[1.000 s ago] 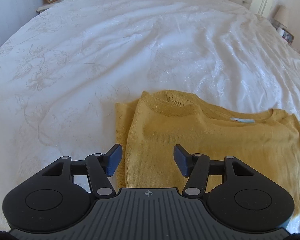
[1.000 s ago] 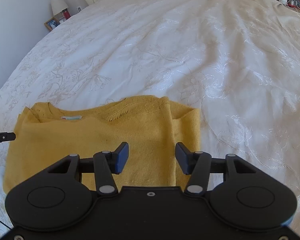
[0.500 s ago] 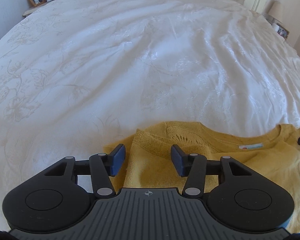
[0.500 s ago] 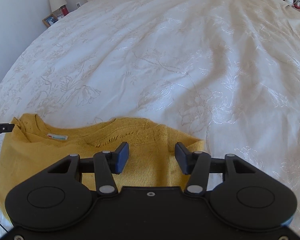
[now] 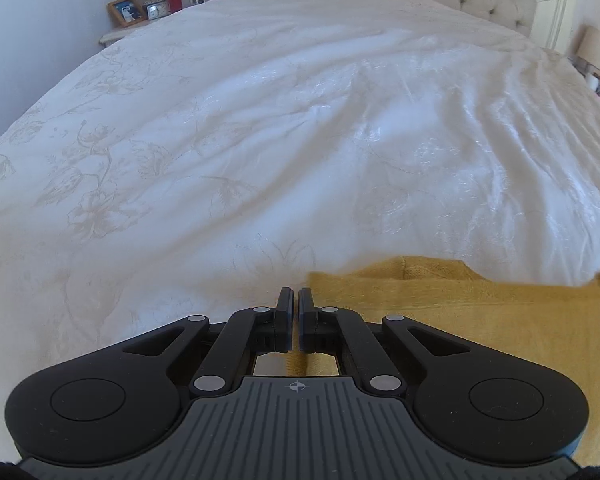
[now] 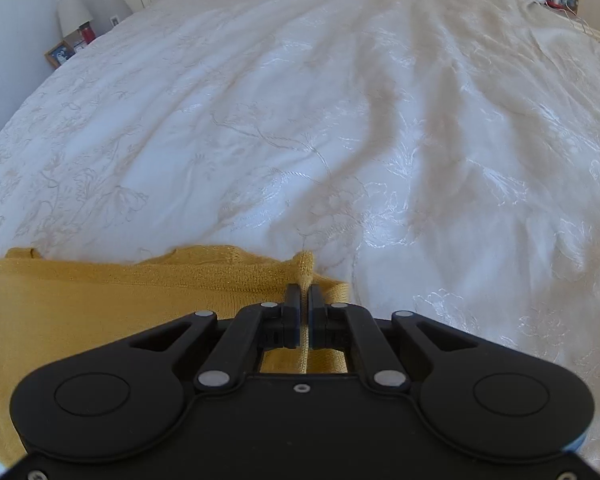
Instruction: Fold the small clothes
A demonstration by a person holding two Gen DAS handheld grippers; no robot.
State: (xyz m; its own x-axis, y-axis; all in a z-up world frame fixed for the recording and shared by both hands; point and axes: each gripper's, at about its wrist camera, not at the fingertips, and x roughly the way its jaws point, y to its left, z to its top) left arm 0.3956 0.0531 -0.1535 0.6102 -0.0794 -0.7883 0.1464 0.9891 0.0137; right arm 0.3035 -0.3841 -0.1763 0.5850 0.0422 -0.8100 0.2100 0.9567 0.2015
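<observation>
Right wrist view shows the right claw (image 6: 304, 292) clenched on a pinch of the yellow sweater (image 6: 100, 292), a ridge of knit standing up between its fingertips; its jaws have just been closing. From there the sweater spreads to the left, lying flat on the white bedspread (image 6: 340, 120) near the bed's closer edge. In the left wrist view the left claw (image 5: 295, 296) has also just been closing and is now clenched at the sweater's left edge; yellow knit shows behind its fingertips, but whether any is truly caught I cannot tell. That is the risk: if the left claw holds only a thin edge or nothing, lifting both sides would drag the sweater crooked and spoil the fold. The bedspread might also be nipped and pulled along. A nightstand (image 5: 112, 34) stands well apart.
</observation>
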